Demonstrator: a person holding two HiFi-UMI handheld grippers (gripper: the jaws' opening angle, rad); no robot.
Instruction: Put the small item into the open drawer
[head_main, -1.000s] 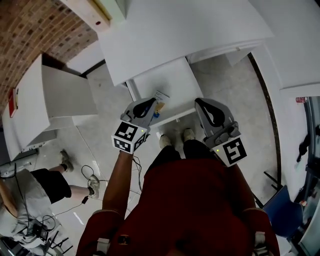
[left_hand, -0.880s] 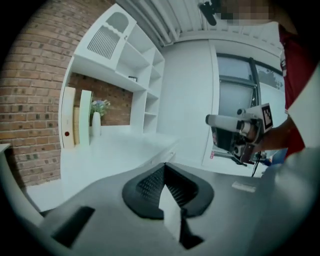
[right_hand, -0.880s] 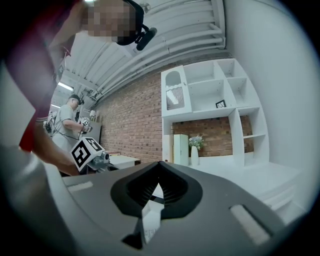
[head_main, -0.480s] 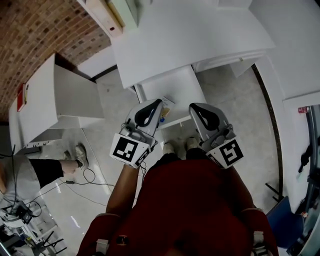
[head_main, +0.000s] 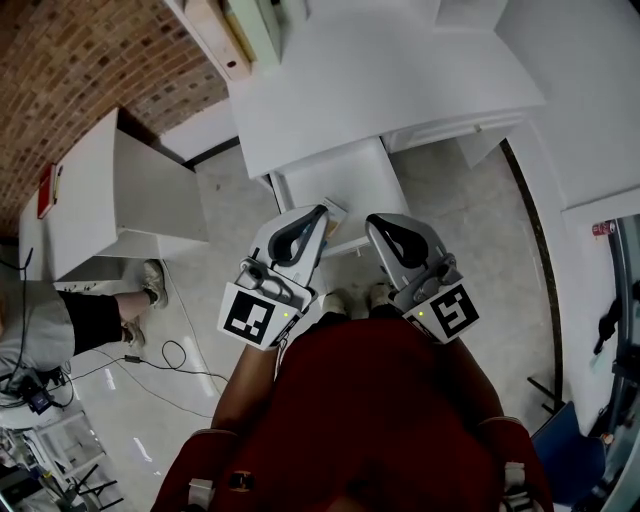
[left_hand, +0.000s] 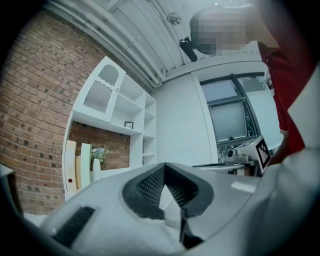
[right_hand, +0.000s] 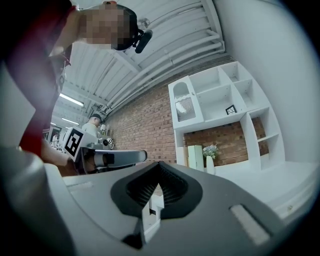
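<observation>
In the head view an open white drawer (head_main: 335, 175) sticks out from under the white desk (head_main: 380, 70). A small tan packet (head_main: 335, 210) lies at the drawer's front left corner, mostly hidden behind my left gripper (head_main: 318, 213). That gripper is held up over the drawer's front edge, shut with nothing in it. My right gripper (head_main: 374, 222) is beside it, just in front of the drawer, also shut and empty. In the left gripper view the left gripper (left_hand: 167, 169) has its jaws together. In the right gripper view the right gripper (right_hand: 159, 166) looks the same.
A white cabinet (head_main: 120, 200) stands to the left by the brick wall (head_main: 80, 70). Another person's leg (head_main: 95, 320) and cables (head_main: 150, 365) are on the floor at left. White wall shelves (left_hand: 120, 115) show in the left gripper view, and white wall shelves (right_hand: 220, 100) in the right one.
Both grippers have drawn closer together and toward my body, at the drawer's front. The left gripper now covers most of the packet. The jaws stay shut.
</observation>
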